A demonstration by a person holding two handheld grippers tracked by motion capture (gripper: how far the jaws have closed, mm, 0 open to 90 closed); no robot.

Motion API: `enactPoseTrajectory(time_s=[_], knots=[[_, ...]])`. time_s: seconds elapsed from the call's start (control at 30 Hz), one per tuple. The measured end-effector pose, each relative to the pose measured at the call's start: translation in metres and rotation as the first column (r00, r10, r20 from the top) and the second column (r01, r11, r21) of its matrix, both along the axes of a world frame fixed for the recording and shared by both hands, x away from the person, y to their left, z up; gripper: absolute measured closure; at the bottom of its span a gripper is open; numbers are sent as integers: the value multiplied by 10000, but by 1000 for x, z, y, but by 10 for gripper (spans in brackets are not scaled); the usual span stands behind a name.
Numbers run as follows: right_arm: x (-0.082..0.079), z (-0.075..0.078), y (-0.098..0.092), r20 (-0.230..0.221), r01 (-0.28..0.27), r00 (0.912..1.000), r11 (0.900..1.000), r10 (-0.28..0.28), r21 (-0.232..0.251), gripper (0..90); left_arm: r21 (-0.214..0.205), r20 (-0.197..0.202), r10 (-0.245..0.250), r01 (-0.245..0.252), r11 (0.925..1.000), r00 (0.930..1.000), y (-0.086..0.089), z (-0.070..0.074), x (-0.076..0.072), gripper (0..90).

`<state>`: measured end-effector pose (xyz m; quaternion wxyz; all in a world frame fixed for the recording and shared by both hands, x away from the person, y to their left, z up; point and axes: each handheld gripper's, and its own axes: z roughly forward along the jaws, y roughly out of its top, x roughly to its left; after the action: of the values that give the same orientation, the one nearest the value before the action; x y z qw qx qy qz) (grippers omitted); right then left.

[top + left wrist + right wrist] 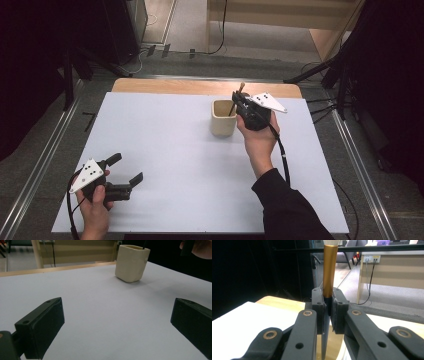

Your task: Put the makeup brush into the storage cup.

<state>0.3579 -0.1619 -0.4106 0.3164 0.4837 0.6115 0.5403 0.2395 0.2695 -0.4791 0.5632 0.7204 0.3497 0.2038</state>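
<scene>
Overhead, the cup (pixel 223 118) stands on the white counter (pixel 175 150); the right claw (pixel 239 99) beside its rim pinches a brush (pixel 235 101) dipping inside. Well away from the cup, the left claw (pixel 126 168) is spread. Its own view shows the cup (pixel 131 263) ahead between wide jaws. Finally, the right claw (pixel 328 312) clamps the brush's gold ferrule (pixel 329 270).

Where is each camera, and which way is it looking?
High view: above the table, looking down; both hands, the left gripper and right gripper show.
Left gripper view: rides the left gripper, looking across the table at the cup; its open jaws show.
Right gripper view: rides the right gripper, looking at the brush its jaws clamp.
Shared: high and left gripper views both show the cup.
</scene>
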Motion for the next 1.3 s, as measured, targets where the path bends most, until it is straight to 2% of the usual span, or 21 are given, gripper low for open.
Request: enactPoseTrajectory(time_s=[0.9, 1.07, 1.17, 1.27, 1.3], knots=[[8, -34, 9, -776, 80, 9969, 9989, -116, -457, 846, 25, -17, -23, 23, 10000, 10000, 0, 0, 0, 0], [9, -41, 9, -998, 142, 9948, 9977, -208, -663, 845, -56, -89, -53, 53, 10000, 9999, -1, -1, 1, 0], [9, -41, 10, -1110, 124, 9936, 9982, -188, -583, 843, -40, -89, -62, 61, 10000, 9999, -2, -2, 1, 0], [6, -40, 6, -1187, 244, 9926, 9997, -241, 14, 751, -37, -30, -40, 40, 10000, 10000, -2, -1, 0, 0], [6, -40, 6, -1187, 244, 9926, 9997, -241, 14, 751, -37, -30, -40, 40, 10000, 10000, -2, -1, 0, 0]])
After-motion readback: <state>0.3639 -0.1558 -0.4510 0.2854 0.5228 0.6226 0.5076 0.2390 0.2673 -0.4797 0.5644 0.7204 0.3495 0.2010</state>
